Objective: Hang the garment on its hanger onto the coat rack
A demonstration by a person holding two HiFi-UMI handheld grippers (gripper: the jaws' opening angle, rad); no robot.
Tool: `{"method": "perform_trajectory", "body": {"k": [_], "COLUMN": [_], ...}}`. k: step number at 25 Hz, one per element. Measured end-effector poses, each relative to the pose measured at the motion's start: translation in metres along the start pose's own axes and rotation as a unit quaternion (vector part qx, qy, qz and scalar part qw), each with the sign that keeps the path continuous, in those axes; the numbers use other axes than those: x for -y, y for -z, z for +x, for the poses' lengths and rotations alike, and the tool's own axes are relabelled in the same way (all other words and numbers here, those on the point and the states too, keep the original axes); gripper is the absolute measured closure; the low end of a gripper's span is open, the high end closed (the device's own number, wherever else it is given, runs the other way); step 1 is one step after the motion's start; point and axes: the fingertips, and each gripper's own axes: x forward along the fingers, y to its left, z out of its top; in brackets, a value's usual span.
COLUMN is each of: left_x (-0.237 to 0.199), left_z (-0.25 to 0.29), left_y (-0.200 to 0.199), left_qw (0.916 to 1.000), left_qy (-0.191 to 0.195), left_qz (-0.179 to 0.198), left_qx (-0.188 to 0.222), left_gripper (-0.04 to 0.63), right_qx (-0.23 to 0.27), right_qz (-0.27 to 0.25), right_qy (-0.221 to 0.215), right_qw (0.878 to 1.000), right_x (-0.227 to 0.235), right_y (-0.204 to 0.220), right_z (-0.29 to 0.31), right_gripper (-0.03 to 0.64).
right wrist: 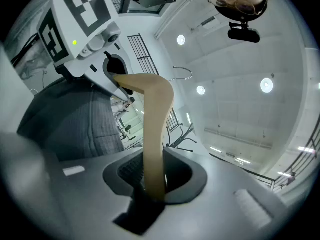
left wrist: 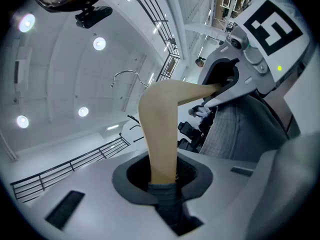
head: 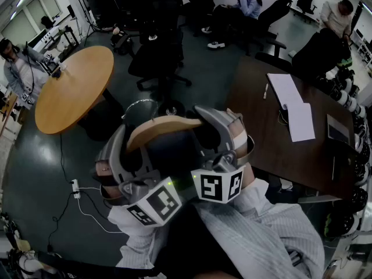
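Wooden hanger (left wrist: 160, 124) pinched near each end by left tool (left wrist: 162, 176) and right tool (right wrist: 152, 184); striped garment (right wrist: 75, 119) hanging beneath, between both. Pickup done; hooking onto coat rack left.

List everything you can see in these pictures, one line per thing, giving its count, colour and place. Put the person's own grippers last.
hanger: one, light wood, held between both grippers
garment: one, grey striped, hanging on the hanger
round table: one, orange-brown, at the left
long table: one, dark brown, at the right
papers: two, white, on the long table
office chairs: several, black, beyond the tables
power strip: one, white with a white cable, on the floor at the left
people: several, around the room's edges
left gripper: one, grey, shut on the hanger's left arm
right gripper: one, grey, shut on the hanger's right arm
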Motion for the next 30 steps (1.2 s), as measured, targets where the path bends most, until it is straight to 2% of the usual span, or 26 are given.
{"method": "perform_trajectory", "body": {"k": [17, 24, 30], "left_x": [0.010, 0.005, -0.012], "left_z": [-0.012, 0.012, 0.062], "left_y": [0.012, 0.047, 0.098], "left_qw": [0.9997, 0.9993, 0.9989], "left_qy": [0.005, 0.019, 0.042], "left_qz": [-0.007, -0.012, -0.022], "left_qx": [-0.021, -0.029, -0.006], "left_gripper": [0.534, 0.534, 0.534], "right_qx": [0.008, -0.005, -0.032], "right_qz": [0.006, 0.006, -0.004], "right_qy": [-0.017, -0.031, -0.019], "right_qw": [1.000, 0.999, 0.999], "right_x": [-0.015, -0.039, -0.067], "right_y": [0.002, -0.001, -0.009], "right_z": [-0.007, 0.026, 0.086], "right_gripper": [0.528, 0.528, 0.526]}}
